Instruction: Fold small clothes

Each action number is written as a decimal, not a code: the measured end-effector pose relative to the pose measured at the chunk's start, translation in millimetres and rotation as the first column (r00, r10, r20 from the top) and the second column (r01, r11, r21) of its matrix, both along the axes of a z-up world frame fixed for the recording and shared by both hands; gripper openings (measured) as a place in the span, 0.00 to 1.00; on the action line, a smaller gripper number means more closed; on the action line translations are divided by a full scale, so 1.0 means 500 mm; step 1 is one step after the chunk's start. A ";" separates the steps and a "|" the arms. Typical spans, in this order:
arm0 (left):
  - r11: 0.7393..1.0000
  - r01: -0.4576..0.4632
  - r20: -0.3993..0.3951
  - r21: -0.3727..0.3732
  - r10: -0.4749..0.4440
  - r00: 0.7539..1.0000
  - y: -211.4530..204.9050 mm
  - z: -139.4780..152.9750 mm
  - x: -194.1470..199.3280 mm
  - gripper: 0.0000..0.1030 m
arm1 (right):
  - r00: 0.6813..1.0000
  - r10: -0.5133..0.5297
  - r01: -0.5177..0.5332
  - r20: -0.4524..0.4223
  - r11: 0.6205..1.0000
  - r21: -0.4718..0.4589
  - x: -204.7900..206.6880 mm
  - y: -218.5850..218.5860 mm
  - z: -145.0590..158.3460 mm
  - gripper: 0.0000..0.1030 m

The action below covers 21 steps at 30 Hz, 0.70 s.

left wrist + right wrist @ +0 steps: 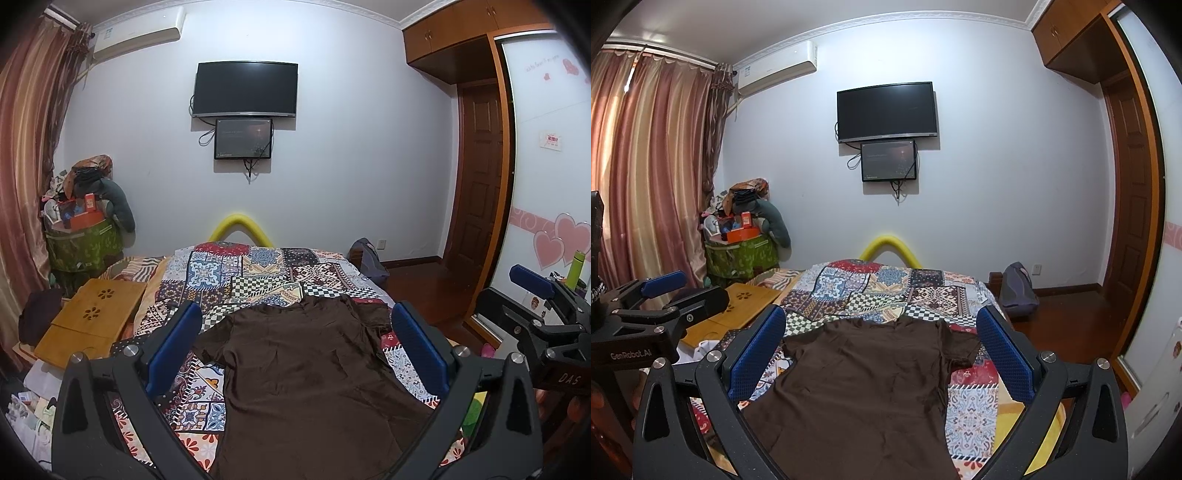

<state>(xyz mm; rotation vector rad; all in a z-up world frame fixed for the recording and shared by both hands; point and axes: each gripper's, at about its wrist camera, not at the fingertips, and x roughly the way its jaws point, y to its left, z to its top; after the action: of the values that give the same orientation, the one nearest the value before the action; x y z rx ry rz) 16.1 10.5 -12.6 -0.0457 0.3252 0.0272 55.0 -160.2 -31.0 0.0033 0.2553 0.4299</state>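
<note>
A bedroom, seen from two cameras held side by side above a bed (258,269) and facing a pale wall (332,166).

The bed fills the lower middle of both views, under a patchwork quilt (886,291) of many colours. Brown-and-gold curtains (646,166) hang at the left, with an air conditioner (775,66) high on the wall beside them. A wooden wardrobe (450,40) and door (480,177) stand at the right.

A dark TV (246,89) is mounted on the wall, with a smaller screen (243,138) just below it. A green basket (83,247) heaped with odds and ends sits in the left corner. A wooden lap tray (92,321) rests at the bed's left edge.

A brown T-shirt (303,376) lies spread flat on the quilt, near the close end of the bed, its short sleeves out to each side. A yellow foam curve (240,229) rises at the bed's far end; what it belongs to is hard to tell.

The left gripper (295,332) hangs above the shirt, its blue-padded fingers (177,343) spread wide, holding nothing. The right gripper (882,339) is alongside it, likewise spread wide and empty, with the shirt between and below its fingers (1004,354).
</note>
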 end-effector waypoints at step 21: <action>0.999 -0.028 -0.057 0.020 0.029 0.998 0.064 -0.023 0.121 1.00 | 0.999 0.021 -0.022 -0.039 0.999 -0.024 0.089 0.018 -0.034 1.00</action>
<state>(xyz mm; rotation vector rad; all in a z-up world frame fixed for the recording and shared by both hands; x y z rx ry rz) 76.5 42.3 -24.3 -0.0303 0.3811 0.0604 99.3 -151.3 -48.1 -0.0152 0.2988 0.4479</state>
